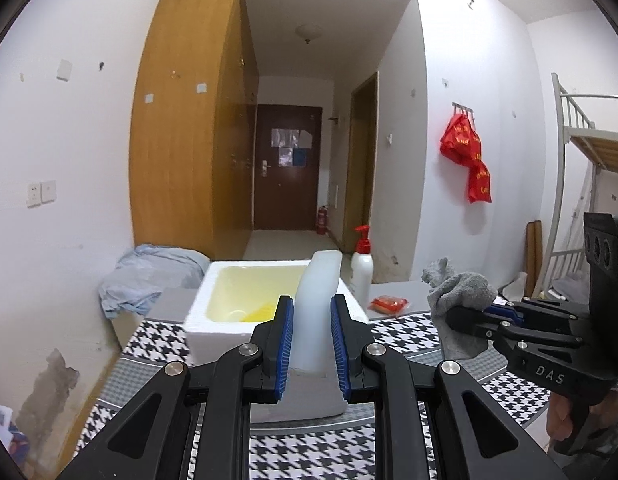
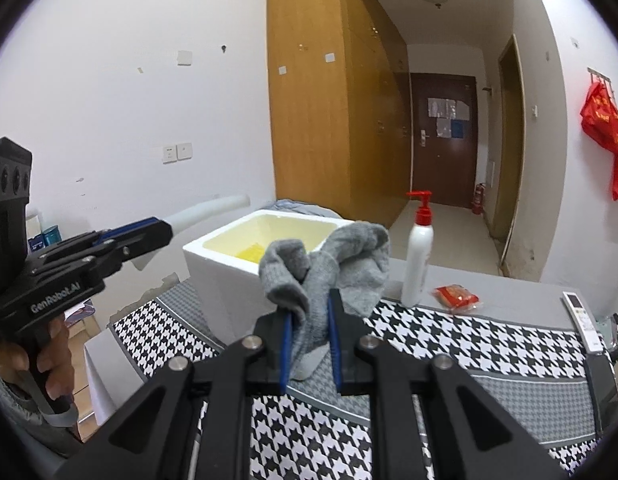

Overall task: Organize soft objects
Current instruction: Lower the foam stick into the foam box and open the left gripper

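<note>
Far left, a crumpled pale blue cloth (image 1: 149,276) lies against the wall at the counter's far end. My left tool (image 1: 312,344) is closed on a white foam strip (image 1: 316,304), its blue pads (image 1: 285,344) pressing both sides; the strip rises between them and curves away toward the far side. Just beyond it stands the white foam box (image 1: 213,320), open at the top, its inside yellowish with something yellow in the bottom. In the right wrist view the strip (image 2: 205,212) juts out from the left tool (image 2: 165,232) above the counter, left of the box (image 2: 213,272).

Further right, my right tool (image 2: 311,340) grips a grey sock (image 2: 329,276) in narrow jaws; the sock bunches up above the pads and a tail hangs below them, near the box's right corner. From the left view the sock (image 1: 461,300) hangs off the right tool (image 1: 457,316) above the houndstooth counter (image 1: 409,336).

Right of the sock, far on the counter, stand a white pump bottle (image 2: 417,260) with a red top and, beside it, a small red packet (image 2: 457,296). A remote (image 2: 581,316) lies at the far right edge.
</note>
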Demonstrator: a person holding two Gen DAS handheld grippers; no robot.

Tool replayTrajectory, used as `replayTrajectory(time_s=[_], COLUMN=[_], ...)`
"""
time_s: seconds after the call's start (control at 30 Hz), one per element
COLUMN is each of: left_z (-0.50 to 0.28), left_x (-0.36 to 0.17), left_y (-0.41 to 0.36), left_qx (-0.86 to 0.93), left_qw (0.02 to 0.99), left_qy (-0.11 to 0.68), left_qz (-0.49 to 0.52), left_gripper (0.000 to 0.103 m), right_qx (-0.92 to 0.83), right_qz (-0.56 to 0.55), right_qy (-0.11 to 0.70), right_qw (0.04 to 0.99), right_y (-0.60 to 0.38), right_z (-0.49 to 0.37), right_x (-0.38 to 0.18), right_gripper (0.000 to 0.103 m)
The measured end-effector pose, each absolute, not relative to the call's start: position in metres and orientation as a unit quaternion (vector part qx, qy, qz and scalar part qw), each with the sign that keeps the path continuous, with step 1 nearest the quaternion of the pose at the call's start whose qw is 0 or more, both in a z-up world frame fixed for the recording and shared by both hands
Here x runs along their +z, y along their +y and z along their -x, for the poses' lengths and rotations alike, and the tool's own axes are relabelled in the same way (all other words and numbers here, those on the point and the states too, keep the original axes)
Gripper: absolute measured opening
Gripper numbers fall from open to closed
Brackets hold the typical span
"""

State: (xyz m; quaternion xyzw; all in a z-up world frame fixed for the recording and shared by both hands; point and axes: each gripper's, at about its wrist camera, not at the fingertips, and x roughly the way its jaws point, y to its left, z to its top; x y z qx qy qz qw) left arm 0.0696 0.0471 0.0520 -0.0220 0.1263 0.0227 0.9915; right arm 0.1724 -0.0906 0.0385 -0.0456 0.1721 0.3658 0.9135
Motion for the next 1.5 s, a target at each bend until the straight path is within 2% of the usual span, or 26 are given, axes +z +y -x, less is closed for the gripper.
replayTrajectory(time_s=[0.43, 1.5], left_z=[-0.076, -0.177], left_x=[0.058, 0.048], left_y=[0.069, 0.090], left_qx=[0.027, 0.013], left_qw=[0.991, 0.983], left_qy=[0.124, 0.181], left_qz=[0.027, 0.038], left_gripper=[0.021, 0.021], right_qx=[0.386, 0.346], right_qz=[0.056, 0.048], right_qy=[0.167, 0.171], right_qw=[0.906, 0.921], right_y=[-0.067, -0.067], right_z=[-0.176, -0.211], right_x=[0.045, 0.052], right_gripper=[0.019, 0.019])
